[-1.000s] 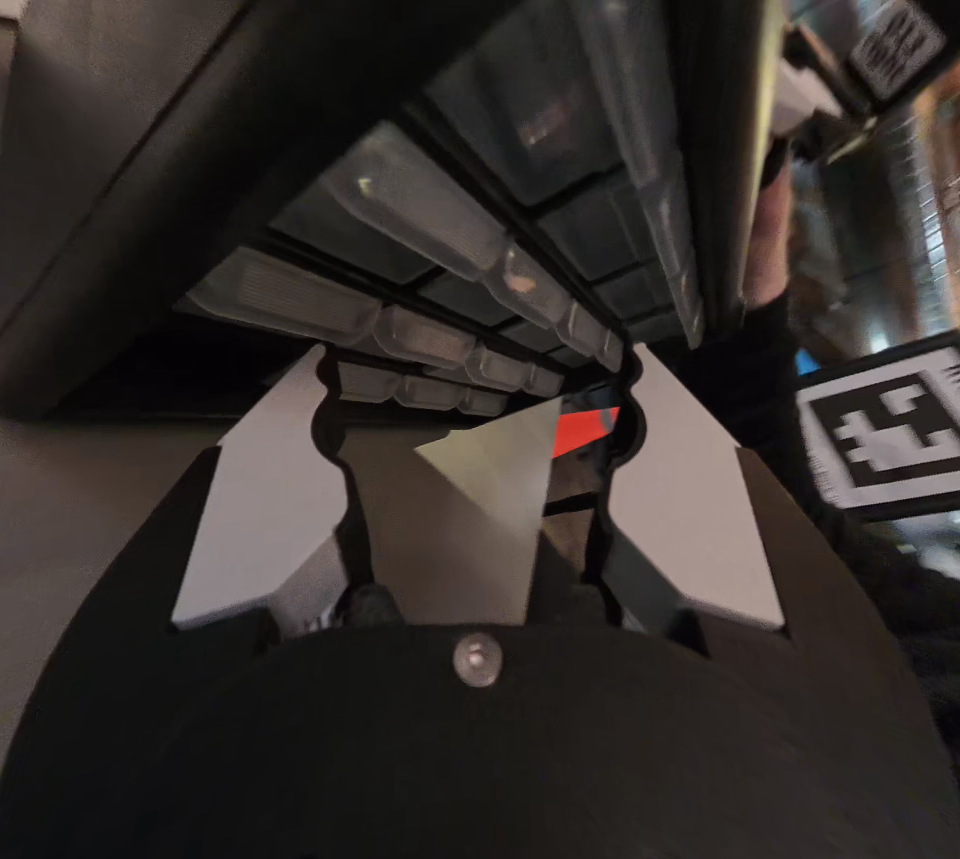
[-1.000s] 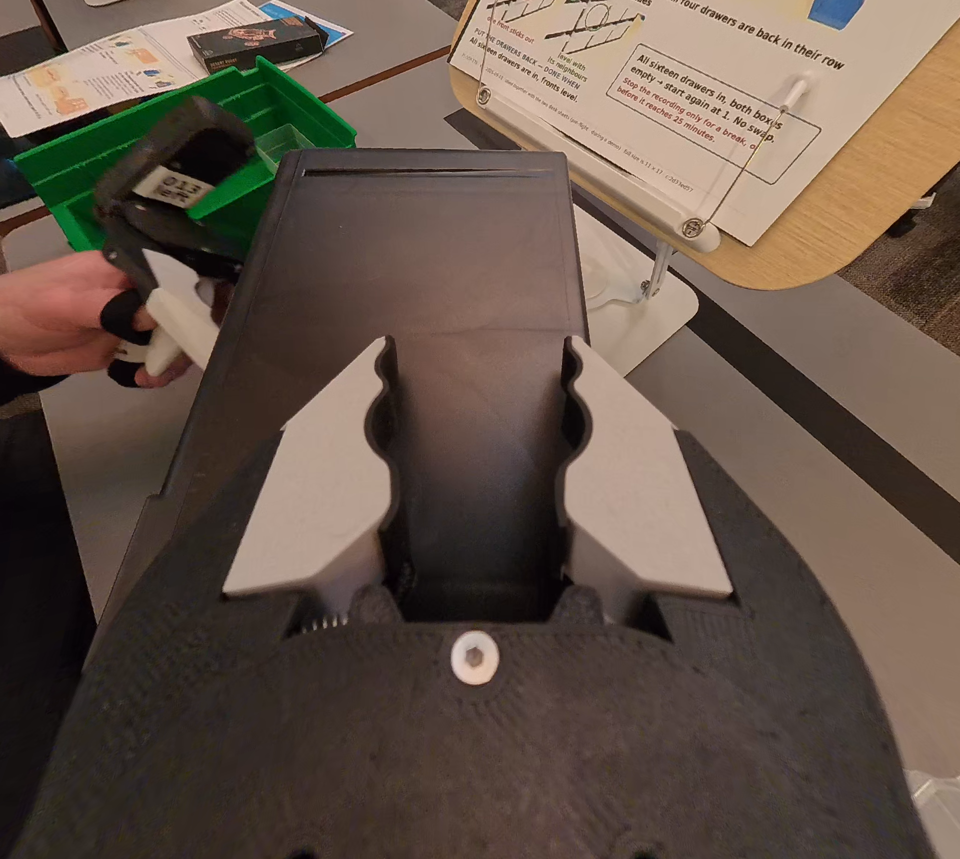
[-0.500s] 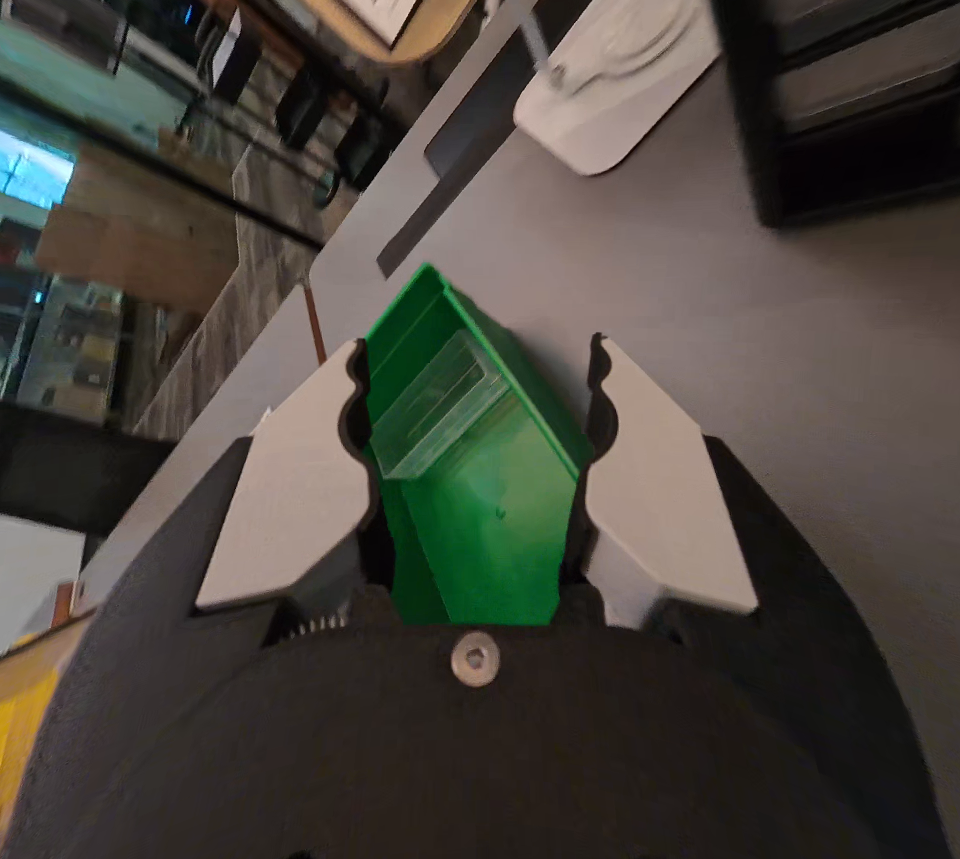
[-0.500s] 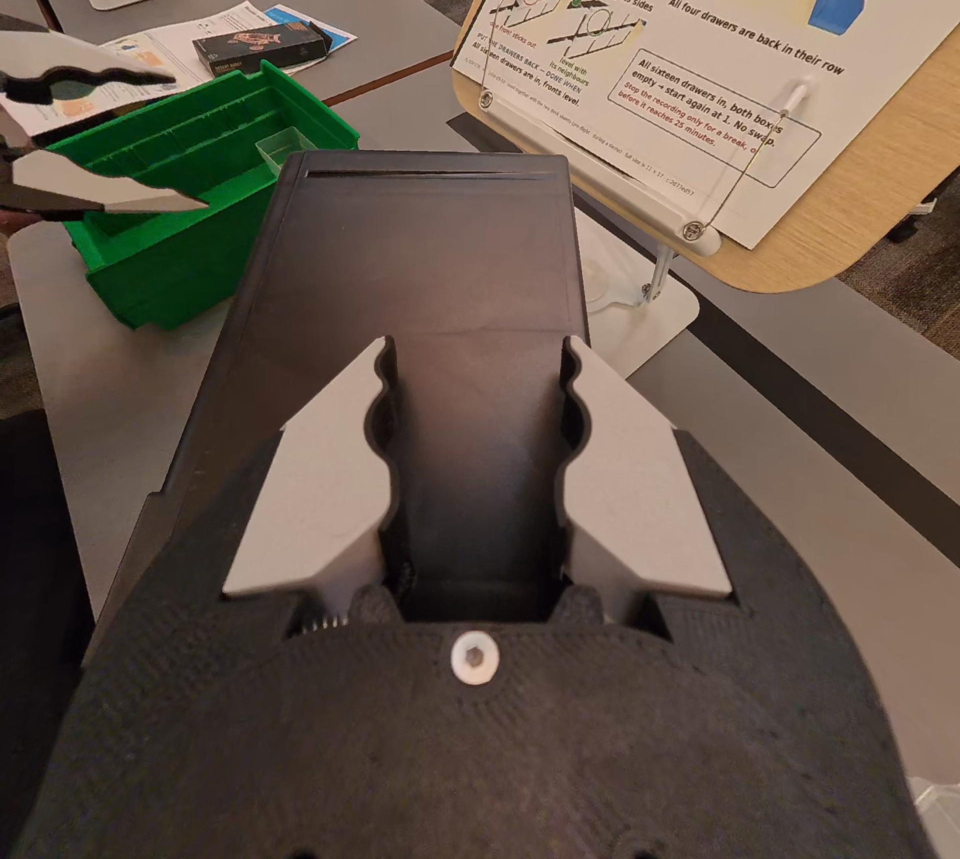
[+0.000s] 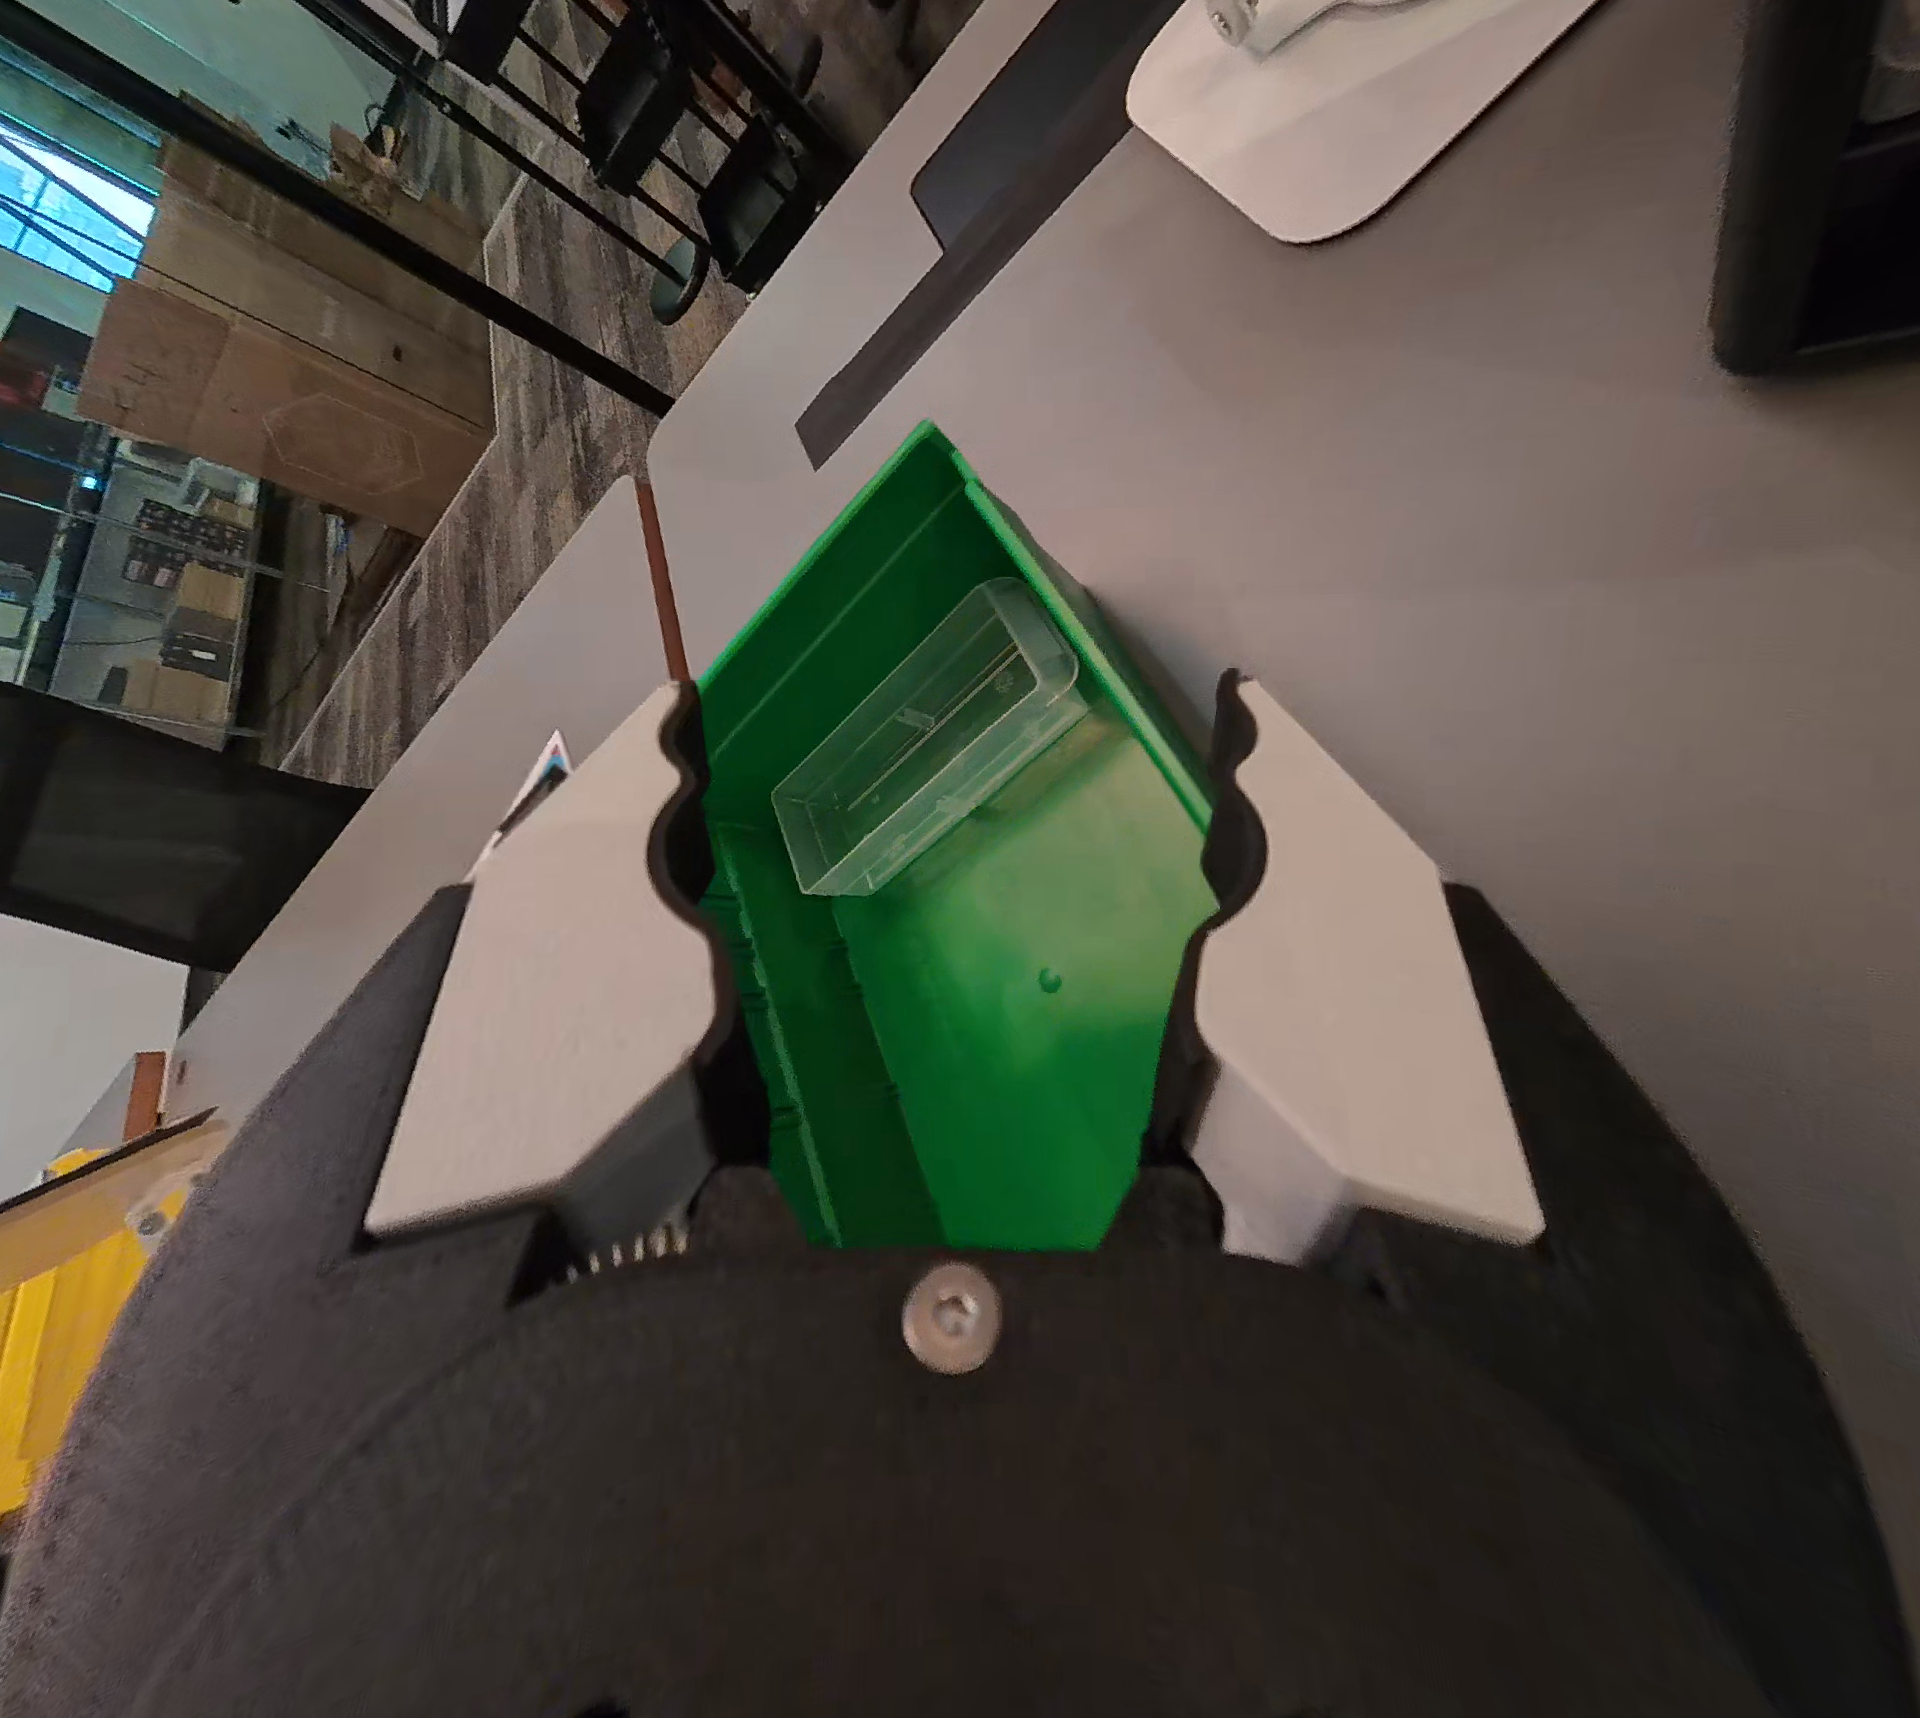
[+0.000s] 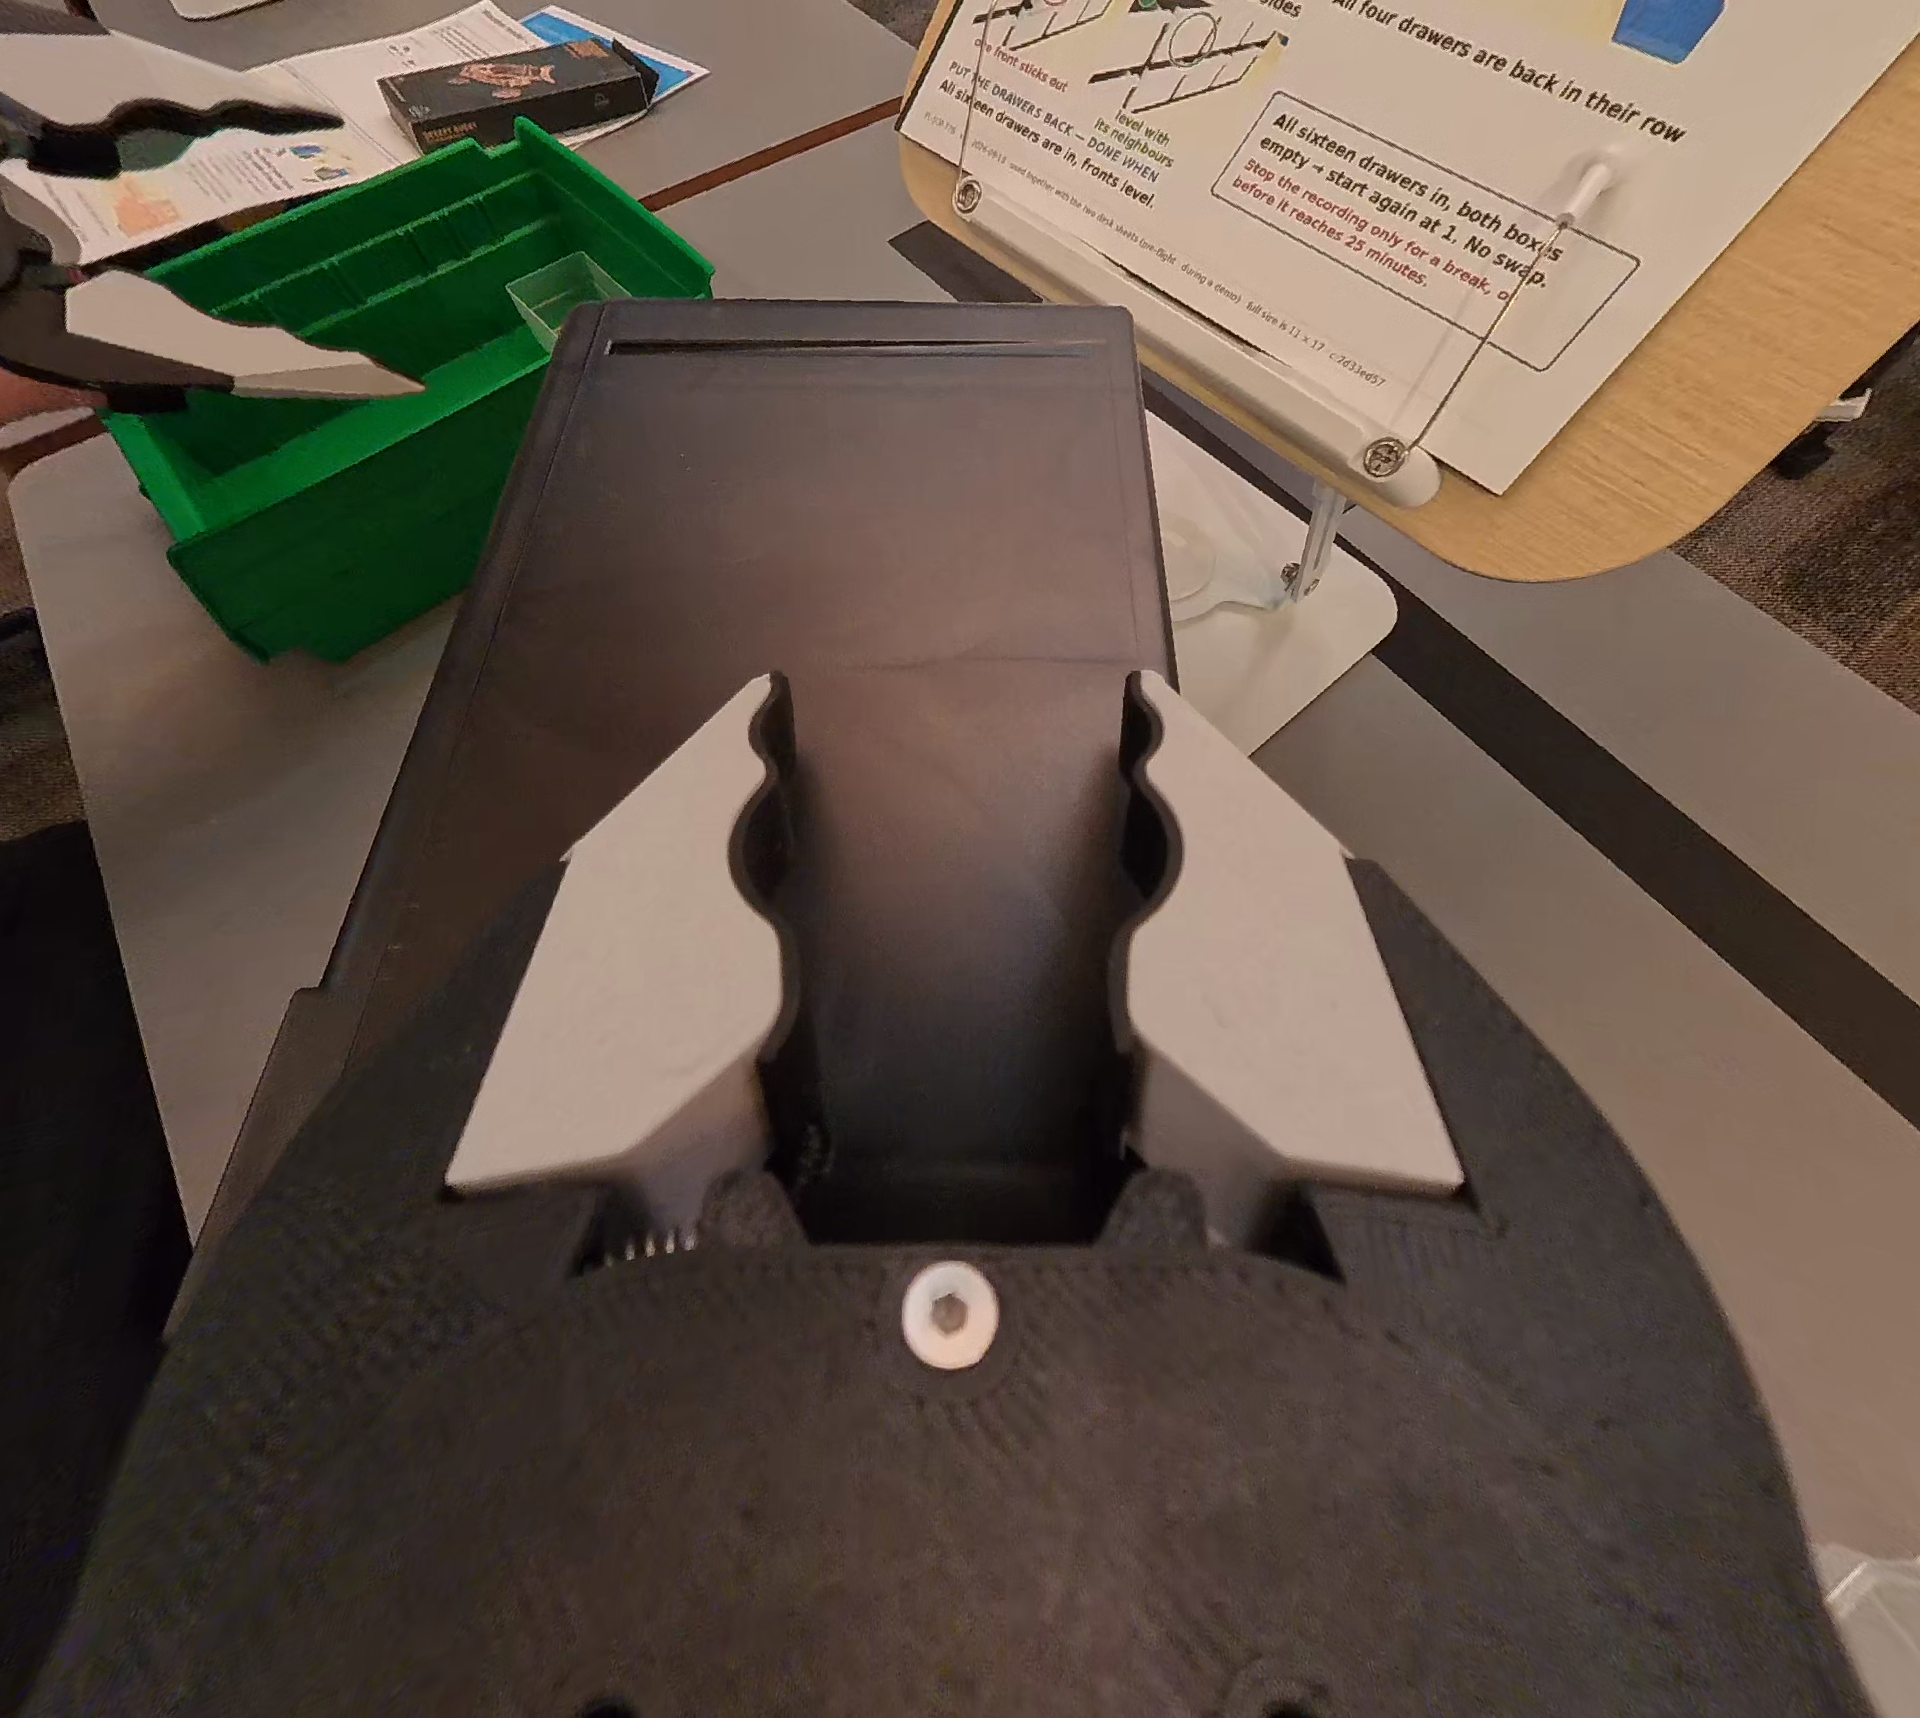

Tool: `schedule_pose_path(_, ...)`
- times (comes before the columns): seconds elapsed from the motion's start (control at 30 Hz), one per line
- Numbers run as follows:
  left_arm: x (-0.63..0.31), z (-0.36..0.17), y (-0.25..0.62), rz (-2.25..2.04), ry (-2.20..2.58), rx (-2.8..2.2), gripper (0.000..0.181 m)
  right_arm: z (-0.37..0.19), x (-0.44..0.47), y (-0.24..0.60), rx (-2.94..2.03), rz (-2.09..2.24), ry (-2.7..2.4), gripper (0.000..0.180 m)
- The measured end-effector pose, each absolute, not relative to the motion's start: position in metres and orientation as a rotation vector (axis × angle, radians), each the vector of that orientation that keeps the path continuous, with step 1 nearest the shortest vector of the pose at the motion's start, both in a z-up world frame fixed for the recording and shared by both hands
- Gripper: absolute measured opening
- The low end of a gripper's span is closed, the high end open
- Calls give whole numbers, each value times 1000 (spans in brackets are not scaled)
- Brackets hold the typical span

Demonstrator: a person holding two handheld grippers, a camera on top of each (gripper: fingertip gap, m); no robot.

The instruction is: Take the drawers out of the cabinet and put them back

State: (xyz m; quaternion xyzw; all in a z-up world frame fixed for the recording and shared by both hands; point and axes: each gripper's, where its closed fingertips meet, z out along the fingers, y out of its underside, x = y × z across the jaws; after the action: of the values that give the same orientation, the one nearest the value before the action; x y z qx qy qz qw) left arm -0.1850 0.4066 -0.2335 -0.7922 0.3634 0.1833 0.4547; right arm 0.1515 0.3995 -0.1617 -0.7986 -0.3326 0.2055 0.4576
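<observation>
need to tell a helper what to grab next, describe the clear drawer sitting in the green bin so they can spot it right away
Start at the black cabinet on the grey table; the green bin stands just to its left. Inside, toward the end nearest the cabinet, lies the clear drawer, a small open-topped see-through box. It is the only transparent thing and the only loose item seen in the bin.

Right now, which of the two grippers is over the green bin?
The left gripper: its open jaws frame the green bin and the clear drawer inside. The right gripper is over the black cabinet.
</observation>
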Motion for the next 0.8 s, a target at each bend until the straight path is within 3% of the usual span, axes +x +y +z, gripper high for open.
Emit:
schedule_pose_path(0.1,-194,-232,412,485,945,-1949,94,-162,152,399,-1968,506,-820,63)
schedule_pose_path(0.17,-208,-235,418,530,1032,-1963,80,-162,152,399,-1970,506,-821,63)
schedule_pose_path(0.27,-235,-247,434,500,1085,-2055,84,-162,151,400,-1972,506,-823,63)
schedule_pose_path(0.53,-285,-337,457,412,1391,-2365,82,-162,152,399,-1970,506,-822,63)
schedule_pose_path(0.6,-288,-354,461,393,1415,-2435,68,-162,152,400,-1971,506,-823,63)
schedule_pose_path(0.73,-285,-381,459,356,1502,-2493,22,-162,152,399,-1971,506,-822,63)
schedule_pose_path(0.8,-286,-385,462,400,1493,-2490,15,-162,152,400,-1971,506,-821,62)
